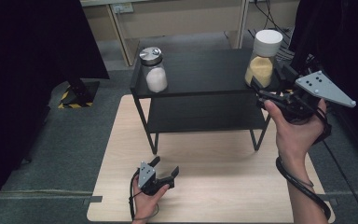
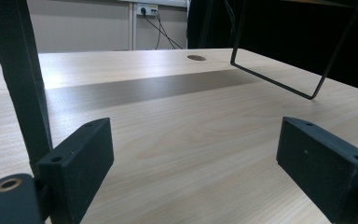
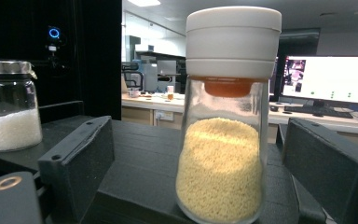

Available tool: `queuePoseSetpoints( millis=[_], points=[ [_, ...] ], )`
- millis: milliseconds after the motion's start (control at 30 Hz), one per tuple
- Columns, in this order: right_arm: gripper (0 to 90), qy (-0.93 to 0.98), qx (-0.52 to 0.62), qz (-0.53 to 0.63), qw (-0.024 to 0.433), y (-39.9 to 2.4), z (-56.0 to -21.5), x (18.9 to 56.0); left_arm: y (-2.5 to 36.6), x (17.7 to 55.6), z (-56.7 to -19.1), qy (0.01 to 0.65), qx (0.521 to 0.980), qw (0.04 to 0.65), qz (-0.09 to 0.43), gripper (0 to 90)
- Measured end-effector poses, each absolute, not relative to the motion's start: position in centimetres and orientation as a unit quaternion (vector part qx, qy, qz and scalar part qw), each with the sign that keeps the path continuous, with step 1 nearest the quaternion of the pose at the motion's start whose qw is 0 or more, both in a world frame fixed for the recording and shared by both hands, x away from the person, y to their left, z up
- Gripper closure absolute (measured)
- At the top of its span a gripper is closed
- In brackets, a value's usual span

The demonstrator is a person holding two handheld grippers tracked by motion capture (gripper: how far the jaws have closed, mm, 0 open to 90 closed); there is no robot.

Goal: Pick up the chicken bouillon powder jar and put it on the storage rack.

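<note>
A glass jar of yellow grains [image 1: 262,65] with a white lid stands at the right end of the black shelf's top board [image 1: 205,70]. My right gripper [image 1: 270,78] is level with it and open. In the right gripper view the yellow-grain jar [image 3: 223,172] stands between the jaws, nearer the right fingertip [image 3: 326,163], with a gap on each side. A second jar [image 1: 154,72], holding white grains under a metal lid, stands at the shelf's left end. My left gripper [image 1: 166,165] rests low on the wooden table [image 1: 214,186], open, with nothing between its fingers [image 2: 81,158].
The shelf has a lower board [image 1: 205,114] and thin wire legs [image 2: 279,79]. One black leg [image 2: 21,79] stands close by my left gripper's left jaw. A desk with a lit monitor [image 3: 328,81] lies beyond the shelf. Grey floor surrounds the table.
</note>
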State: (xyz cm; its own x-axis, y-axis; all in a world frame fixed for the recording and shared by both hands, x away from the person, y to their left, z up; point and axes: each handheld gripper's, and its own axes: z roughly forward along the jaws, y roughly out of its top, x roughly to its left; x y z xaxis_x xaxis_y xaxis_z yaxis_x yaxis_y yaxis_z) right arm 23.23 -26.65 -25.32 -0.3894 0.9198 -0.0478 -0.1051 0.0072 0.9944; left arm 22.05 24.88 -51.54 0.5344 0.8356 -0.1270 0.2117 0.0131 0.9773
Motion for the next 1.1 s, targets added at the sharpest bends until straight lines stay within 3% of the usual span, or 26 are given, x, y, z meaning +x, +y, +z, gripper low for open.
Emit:
queuePoseSetpoints(
  millis=[1100],
  points=[
    [9.7, 0.591, 0.361, 0.604, 0.395, -28.7, -30.6, 21.0, 24.8, 22.0, -51.6, 0.401, 0.65, 0.587, 0.268, 10.4]
  ],
)
